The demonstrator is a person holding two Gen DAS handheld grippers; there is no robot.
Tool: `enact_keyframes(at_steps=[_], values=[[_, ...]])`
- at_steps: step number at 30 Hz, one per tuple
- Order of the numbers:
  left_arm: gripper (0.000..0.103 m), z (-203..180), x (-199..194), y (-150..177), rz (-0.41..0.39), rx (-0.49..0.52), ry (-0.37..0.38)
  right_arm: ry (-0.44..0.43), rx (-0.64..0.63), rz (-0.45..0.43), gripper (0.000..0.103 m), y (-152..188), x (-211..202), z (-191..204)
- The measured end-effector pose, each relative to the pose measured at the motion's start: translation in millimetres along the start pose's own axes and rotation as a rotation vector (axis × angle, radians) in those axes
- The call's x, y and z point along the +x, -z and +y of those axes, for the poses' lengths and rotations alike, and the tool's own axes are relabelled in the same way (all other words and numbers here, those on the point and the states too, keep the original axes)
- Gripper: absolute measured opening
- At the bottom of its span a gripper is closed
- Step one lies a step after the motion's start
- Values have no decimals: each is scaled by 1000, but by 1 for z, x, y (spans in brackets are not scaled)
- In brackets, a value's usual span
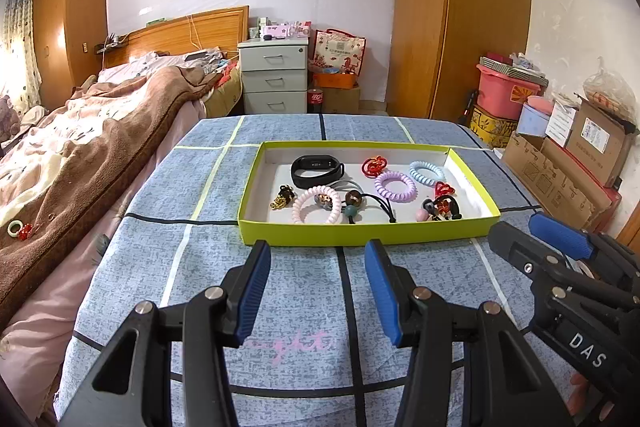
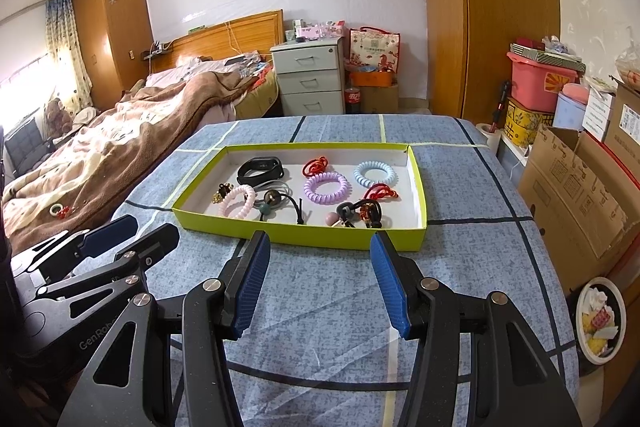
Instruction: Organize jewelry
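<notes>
Hovering low over the near edge of the desk (image 1: 132, 267), the left tongs (image 1: 316, 259) stand released, blue pads wide apart with nothing between them. The right tongs (image 2: 320, 251) sit just beside them in the same posture, also spread and empty. Both point down at the blue patchwork cloth covering the desk.

Just beyond the fingertips lies a shallow tray (image 1: 360, 233), lime-green walls, white floor, long side toward the tongs. All the jewelry in view on the desk is inside it.

Near row, left to right:
- small gold-and-black charm (image 1: 283, 198)
- pale pink spiral band (image 1: 317, 205)
- black elastic with brown and teal beads (image 1: 354, 201)
- dark clip cluster with a pink bead (image 1: 438, 207)

Far row, left to right:
- black wristband with a screen (image 1: 317, 169), against the back wall
- red knot ornament (image 1: 374, 165)
- lilac spiral band (image 1: 395, 185)
- light blue spiral band (image 1: 426, 172)
- second red knot (image 1: 444, 188), near the right wall

Pink band overlaps the beaded elastic; the rest lie apart.

Left of the desk, on the bed's brown blanket (image 1: 100, 155), a small white ring with a red piece (image 1: 20, 229) lies outside the tray.
</notes>
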State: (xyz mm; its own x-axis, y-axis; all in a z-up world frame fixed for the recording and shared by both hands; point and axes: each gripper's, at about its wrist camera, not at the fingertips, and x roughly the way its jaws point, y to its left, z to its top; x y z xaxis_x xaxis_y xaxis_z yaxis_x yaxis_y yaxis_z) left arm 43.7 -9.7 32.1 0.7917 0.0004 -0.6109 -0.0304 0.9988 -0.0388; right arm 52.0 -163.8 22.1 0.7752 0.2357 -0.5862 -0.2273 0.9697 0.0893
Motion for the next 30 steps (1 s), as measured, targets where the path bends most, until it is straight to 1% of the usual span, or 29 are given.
enact_keyframes(at_steps=[30], values=[[51,-1,1,2,-1,-7,-9,-3,-3,1,53,2,-2,2]])
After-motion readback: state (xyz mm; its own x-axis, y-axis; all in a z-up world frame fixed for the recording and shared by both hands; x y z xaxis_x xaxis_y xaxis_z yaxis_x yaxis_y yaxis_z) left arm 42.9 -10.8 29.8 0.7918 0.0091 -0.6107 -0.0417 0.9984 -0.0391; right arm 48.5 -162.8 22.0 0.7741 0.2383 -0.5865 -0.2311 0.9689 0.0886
